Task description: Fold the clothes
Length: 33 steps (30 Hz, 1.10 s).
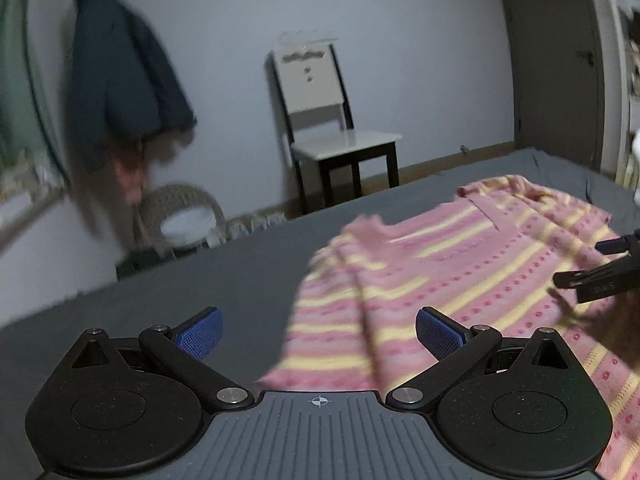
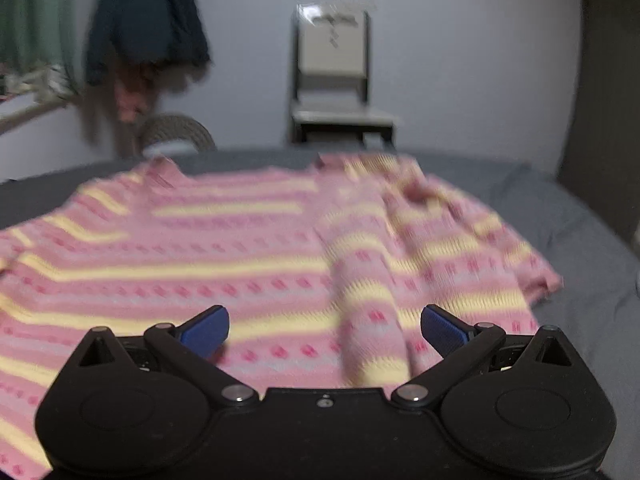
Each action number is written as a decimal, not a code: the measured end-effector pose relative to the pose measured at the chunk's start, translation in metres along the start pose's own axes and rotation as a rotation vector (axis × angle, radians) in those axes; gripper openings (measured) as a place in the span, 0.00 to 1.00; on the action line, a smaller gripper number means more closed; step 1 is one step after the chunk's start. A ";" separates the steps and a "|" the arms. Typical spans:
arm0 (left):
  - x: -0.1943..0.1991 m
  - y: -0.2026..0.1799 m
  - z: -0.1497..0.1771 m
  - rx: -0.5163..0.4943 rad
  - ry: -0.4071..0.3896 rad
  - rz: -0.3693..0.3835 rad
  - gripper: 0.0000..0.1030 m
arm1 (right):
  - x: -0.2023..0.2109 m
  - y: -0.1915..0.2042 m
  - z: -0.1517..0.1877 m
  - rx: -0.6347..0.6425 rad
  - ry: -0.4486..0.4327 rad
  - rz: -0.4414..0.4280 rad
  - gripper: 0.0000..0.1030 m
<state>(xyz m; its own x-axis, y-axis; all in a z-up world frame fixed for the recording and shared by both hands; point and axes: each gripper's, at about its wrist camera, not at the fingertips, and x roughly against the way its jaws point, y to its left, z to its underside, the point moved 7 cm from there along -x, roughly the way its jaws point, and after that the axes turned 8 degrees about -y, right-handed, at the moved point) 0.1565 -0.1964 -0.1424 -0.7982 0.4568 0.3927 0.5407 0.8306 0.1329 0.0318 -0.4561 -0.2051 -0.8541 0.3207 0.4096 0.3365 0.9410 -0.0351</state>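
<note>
Pink and yellow striped knit, the sweater (image 2: 240, 248) lay spread across the grey bed sheet (image 1: 180, 288), most of it flat but with a raised crease running toward you on its right half and its far right edge bunched, which is probably why you brought both tools in low over its near hem. Your left gripper (image 1: 318, 336) was wide open and held nothing, poised at the garment's left edge where cloth meets sheet. Your right gripper (image 2: 324, 330) was equally wide and empty, straddling that crease, likely to pinch it.
</note>
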 end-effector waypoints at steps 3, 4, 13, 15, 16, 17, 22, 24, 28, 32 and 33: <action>-0.005 0.033 0.013 0.091 0.056 0.070 1.00 | 0.029 0.035 -0.019 0.055 -0.052 -0.159 1.00; -0.007 0.037 0.019 0.095 0.064 0.078 1.00 | 0.038 0.049 -0.022 0.056 -0.051 -0.207 1.00; -0.015 0.073 0.017 0.112 0.043 0.002 0.99 | 0.059 0.186 -0.034 0.106 0.107 -0.427 0.79; -0.010 0.101 0.017 0.197 0.009 -0.024 0.99 | 0.057 0.219 -0.036 0.171 0.103 -0.454 0.69; -0.009 0.114 0.020 0.229 -0.002 -0.040 0.99 | 0.055 0.234 -0.036 0.204 0.097 -0.467 0.67; -0.009 0.126 0.025 0.247 -0.002 -0.055 0.99 | 0.054 0.250 -0.037 0.237 0.090 -0.479 0.64; -0.017 0.170 0.059 0.362 0.029 -0.129 0.99 | 0.033 0.299 -0.027 0.435 0.062 -0.386 0.45; -0.020 0.177 0.069 0.444 0.025 -0.121 0.99 | 0.024 0.308 -0.020 0.496 0.063 -0.344 0.37; -0.021 0.181 0.075 0.535 -0.006 -0.076 0.99 | 0.017 0.308 -0.020 0.504 0.055 -0.317 0.05; -0.023 0.169 0.076 0.527 -0.012 -0.035 0.99 | 0.017 0.269 -0.059 0.211 0.009 -0.340 0.04; -0.024 0.167 0.076 0.524 -0.012 -0.026 0.99 | 0.015 0.249 -0.072 0.081 0.001 -0.351 0.04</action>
<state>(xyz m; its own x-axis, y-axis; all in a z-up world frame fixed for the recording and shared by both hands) 0.2462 -0.0444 -0.1986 -0.8140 0.4351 0.3849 0.3180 0.8882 -0.3315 0.1310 -0.2250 -0.1415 -0.9116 -0.0240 0.4103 -0.0103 0.9993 0.0356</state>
